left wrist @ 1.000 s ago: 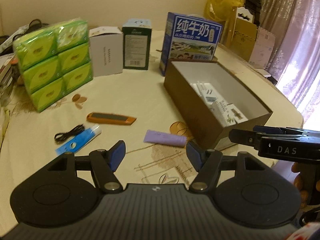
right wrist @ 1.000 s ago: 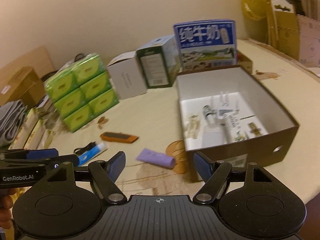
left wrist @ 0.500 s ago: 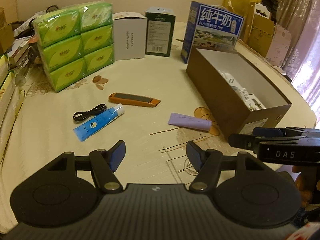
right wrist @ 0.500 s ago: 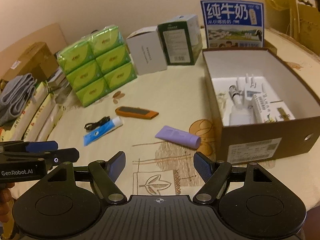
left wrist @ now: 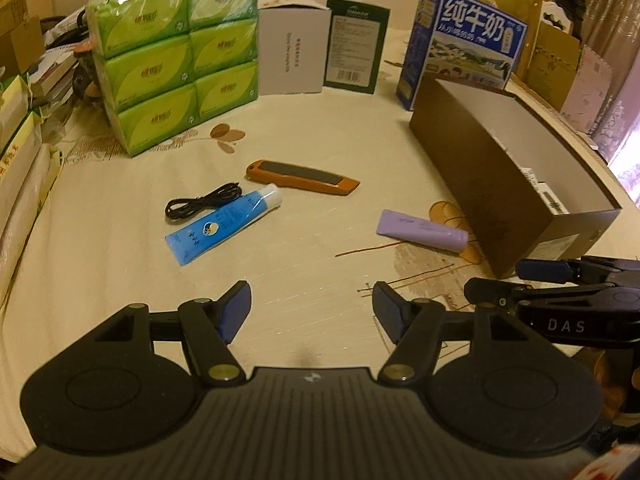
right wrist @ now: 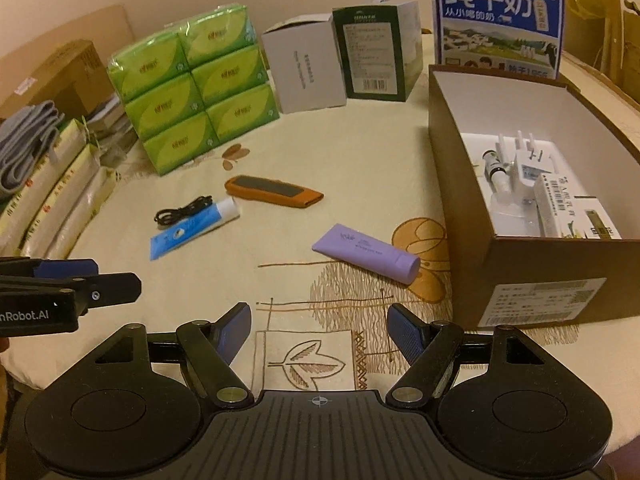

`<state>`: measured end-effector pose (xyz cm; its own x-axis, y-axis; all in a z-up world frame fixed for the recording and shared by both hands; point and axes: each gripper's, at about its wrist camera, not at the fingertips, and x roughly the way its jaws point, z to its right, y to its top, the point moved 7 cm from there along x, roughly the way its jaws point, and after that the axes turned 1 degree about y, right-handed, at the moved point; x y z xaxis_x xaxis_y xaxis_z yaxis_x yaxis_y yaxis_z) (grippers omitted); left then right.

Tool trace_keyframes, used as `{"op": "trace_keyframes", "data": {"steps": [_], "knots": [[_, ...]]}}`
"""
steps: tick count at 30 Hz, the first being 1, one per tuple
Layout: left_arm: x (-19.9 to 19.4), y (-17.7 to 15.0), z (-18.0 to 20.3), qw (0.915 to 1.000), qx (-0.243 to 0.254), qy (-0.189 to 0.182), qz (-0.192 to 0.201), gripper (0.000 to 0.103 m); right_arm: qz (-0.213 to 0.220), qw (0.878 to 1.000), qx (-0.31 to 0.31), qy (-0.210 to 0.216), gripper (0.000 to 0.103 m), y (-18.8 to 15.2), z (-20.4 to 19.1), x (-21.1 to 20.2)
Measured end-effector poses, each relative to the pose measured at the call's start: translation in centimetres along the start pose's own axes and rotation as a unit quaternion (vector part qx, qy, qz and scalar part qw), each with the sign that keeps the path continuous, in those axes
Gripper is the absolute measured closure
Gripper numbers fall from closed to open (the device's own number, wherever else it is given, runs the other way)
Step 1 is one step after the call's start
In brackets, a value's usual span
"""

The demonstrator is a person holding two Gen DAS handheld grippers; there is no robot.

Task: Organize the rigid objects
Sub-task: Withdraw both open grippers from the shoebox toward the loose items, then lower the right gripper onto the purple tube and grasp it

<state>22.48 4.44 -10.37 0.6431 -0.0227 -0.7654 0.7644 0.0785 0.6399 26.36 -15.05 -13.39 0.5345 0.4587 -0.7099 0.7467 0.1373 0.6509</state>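
Note:
An orange utility knife, a blue tube, a coiled black cable and a purple tube lie loose on the cream tablecloth. At the right stands an open brown box with a white plug adapter and small cartons inside. My left gripper hovers open over the cloth in front of the blue tube, empty. Near the purple tube and the box's front corner my right gripper is open too, holding nothing.
A stack of green tissue packs, a white carton, a dark green carton and a blue milk box line the back. Books and packets crowd the left edge.
Both grippers have sunk toward the table and tilted further down; the loose items and the box sit larger and nearer in both views. Jaws unchanged.

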Motion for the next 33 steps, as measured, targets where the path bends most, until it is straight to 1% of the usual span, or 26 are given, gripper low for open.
{"op": "trace_keyframes", "data": {"steps": [5,10,15,20,23,25,28,31,33], "knots": [[1.6,-0.2,-0.9,0.9999,-0.007,0.006,-0.01,0.04,0.003,1.0,-0.022,-0.009,0.031,0.7,0.2,1.8],[3.2,0.0,-2.0,0.9999,-0.007,0.012,-0.009,0.039,0.012,0.998,-0.057,-0.02,0.031,2.0,0.2,4.2],[5.1,0.5,-3.6,0.9996,0.003,0.027,-0.006,0.04,0.007,0.996,-0.087,-0.033,0.031,3.1,0.4,7.3],[6.8,1.3,-5.1,0.9993,0.01,0.035,-0.008,0.04,-0.011,0.992,-0.114,-0.051,0.031,3.7,0.9,10.8],[7.5,1.5,-5.6,0.9993,0.013,0.033,-0.009,0.04,-0.025,0.99,-0.126,-0.061,0.031,3.7,1.3,12.5],[7.9,1.5,-5.8,0.9994,0.012,0.031,-0.012,0.04,-0.036,0.989,-0.127,-0.062,0.031,3.6,1.7,13.3],[8.5,1.4,-6.1,0.9994,0.008,0.027,-0.018,0.04,-0.063,0.987,-0.127,-0.078,0.031,3.1,2.6,14.3],[9.0,1.0,-6.3,0.9995,0.005,0.022,-0.024,0.04,-0.079,0.988,-0.111,-0.072,0.032,2.8,3.0,14.2],[9.3,0.8,-6.4,0.9995,0.004,0.019,-0.026,0.04,-0.087,0.99,-0.095,-0.064,0.043,2.8,2.9,13.8]]}}
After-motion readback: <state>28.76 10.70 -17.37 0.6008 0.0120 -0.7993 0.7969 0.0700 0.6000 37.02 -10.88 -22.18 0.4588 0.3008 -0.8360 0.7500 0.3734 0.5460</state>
